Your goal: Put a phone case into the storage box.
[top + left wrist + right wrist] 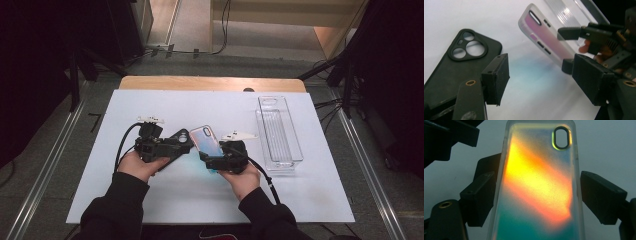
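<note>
Iridescent case (207,140) hangs tilted above the white mat (150,107), clamped by its edges in the right gripper (220,159). Left gripper (172,147), jaws apart and empty, hovers over a black case (454,67). Best to keep the clamp steady and lower it flat.

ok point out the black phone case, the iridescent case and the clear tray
black phone case (461,67), left gripper view, its flat back
iridescent case (539,182), right gripper view, middle of its back
clear tray (279,131), high view, its ribbed floor

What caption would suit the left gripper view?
Black phone case on white table beside open left tongs; right tongs hold an iridescent case.
</note>
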